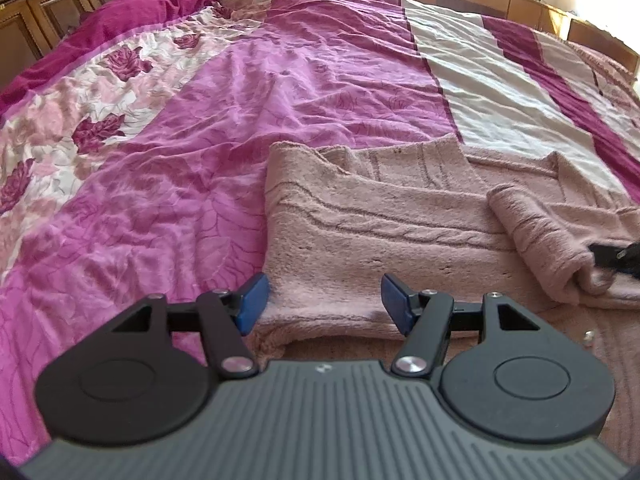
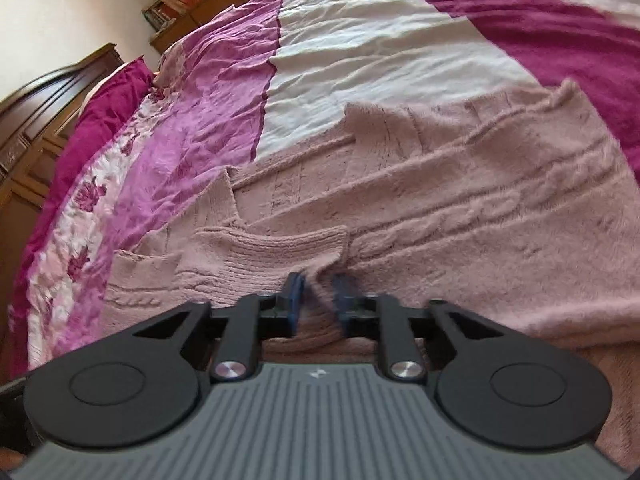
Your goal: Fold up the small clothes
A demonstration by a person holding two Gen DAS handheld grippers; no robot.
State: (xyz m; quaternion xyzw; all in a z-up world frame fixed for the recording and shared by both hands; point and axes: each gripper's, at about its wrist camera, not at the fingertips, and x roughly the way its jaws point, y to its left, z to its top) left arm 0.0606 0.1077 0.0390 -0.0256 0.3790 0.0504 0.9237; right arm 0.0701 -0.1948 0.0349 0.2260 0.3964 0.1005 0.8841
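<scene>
My left gripper [image 1: 324, 300] stands open over the near left edge of the pink knitted sweater [image 1: 380, 232], gripping nothing. My right gripper [image 2: 318, 300] is closed, pinching the sweater's sleeve cuff [image 2: 280, 248]. The sweater lies flat on the pink bedspread [image 1: 180, 140], near side.

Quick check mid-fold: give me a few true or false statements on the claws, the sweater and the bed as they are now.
1. The left claw is open. True.
2. The right claw grips the sweater cuff. True.
3. The sweater is bright green. False: it is dusty pink.
4. The sweater lies on a bare wooden floor. False: it lies on a bedspread in pink, magenta and white.
5. The left claw holds a sleeve. False: it holds nothing.
</scene>
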